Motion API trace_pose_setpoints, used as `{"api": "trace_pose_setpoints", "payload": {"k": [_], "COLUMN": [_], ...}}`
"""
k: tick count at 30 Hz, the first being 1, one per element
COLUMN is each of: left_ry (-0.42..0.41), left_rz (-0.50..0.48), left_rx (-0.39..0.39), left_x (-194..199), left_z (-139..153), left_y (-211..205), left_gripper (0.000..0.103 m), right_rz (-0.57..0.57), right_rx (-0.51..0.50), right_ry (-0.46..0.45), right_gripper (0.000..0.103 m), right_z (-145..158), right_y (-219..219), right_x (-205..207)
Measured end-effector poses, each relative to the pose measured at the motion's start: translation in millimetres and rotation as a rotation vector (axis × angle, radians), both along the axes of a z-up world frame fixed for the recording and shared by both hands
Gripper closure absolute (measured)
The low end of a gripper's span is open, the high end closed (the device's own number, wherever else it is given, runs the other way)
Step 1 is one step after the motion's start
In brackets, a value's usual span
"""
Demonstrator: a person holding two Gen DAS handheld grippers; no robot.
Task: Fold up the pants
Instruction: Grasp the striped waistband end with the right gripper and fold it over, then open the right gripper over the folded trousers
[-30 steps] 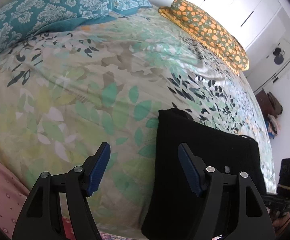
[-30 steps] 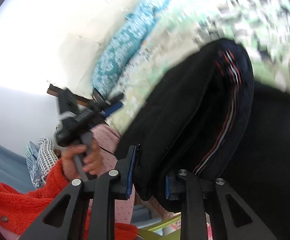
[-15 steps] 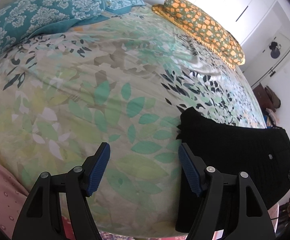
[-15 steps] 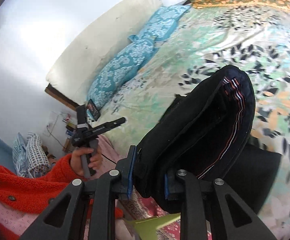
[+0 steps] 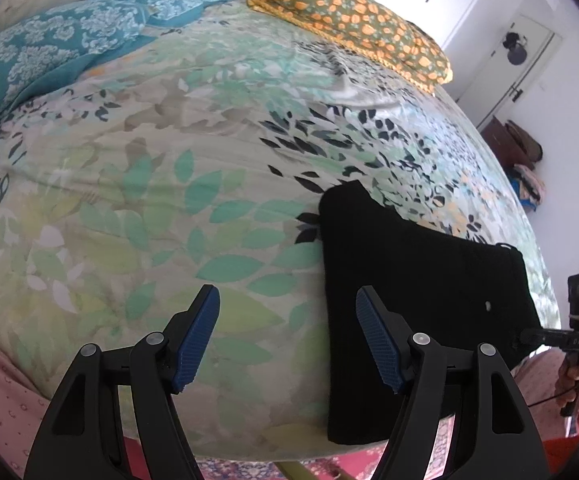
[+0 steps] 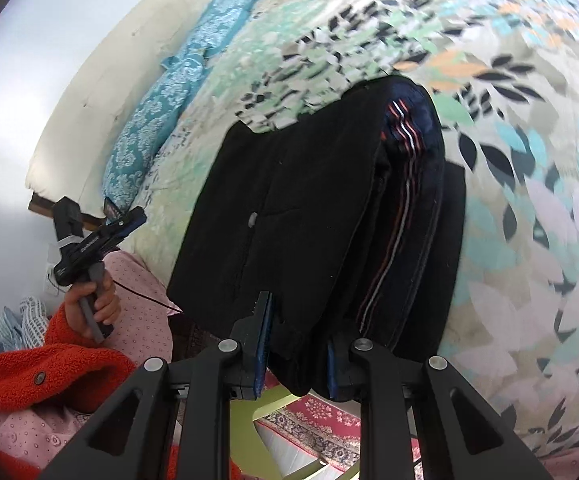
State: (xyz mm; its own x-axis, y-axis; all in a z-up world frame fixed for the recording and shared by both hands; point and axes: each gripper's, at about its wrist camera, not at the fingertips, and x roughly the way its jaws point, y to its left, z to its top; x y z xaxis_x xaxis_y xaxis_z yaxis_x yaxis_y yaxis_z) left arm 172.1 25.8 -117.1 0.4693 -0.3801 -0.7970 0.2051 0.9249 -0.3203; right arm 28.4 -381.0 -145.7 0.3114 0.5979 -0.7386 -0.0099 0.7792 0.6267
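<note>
The black pants lie folded into a thick stack near the front edge of the bed, to the right in the left wrist view. My left gripper hovers open over the bedspread just left of them, nothing between its blue pads. In the right wrist view my right gripper is shut on the near edge of the folded pants; a striped waistband lining shows along the fold. The left gripper appears there too, held in a hand with an orange sleeve.
A leaf-patterned bedspread covers the bed. Teal pillows lie at the far left and an orange-flowered pillow at the back. White wardrobe doors and a door stand beyond. A patterned red rug lies below the bed edge.
My right gripper carried the folded pants down and across the bed, and they now rest flat on it. My left gripper slid left, away from the pants, still open.
</note>
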Motion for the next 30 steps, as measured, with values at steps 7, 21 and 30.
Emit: {"api": "trace_pose_setpoints", "payload": {"k": [7,21,30], "left_ry": [0.001,-0.019,-0.085], "left_rz": [-0.121,-0.242,-0.384], "left_rx": [0.038,0.147,0.264], "left_x": [-12.6,-22.8,-39.5], "left_z": [-4.0,-21.6,-32.4], "left_y": [-33.7,-67.0,-95.5], "left_gripper": [0.027,0.027,0.027], "right_rz": [-0.048,-0.115,-0.062], "right_rx": [-0.042,-0.215,-0.216], "right_ry": [0.071,-0.038,-0.21], "right_gripper": [0.081,0.063,0.063], "right_z": [-25.7,42.4,37.1], "right_y": [-3.4,-28.9,16.6], "right_x": [-6.3,20.1,94.3]}}
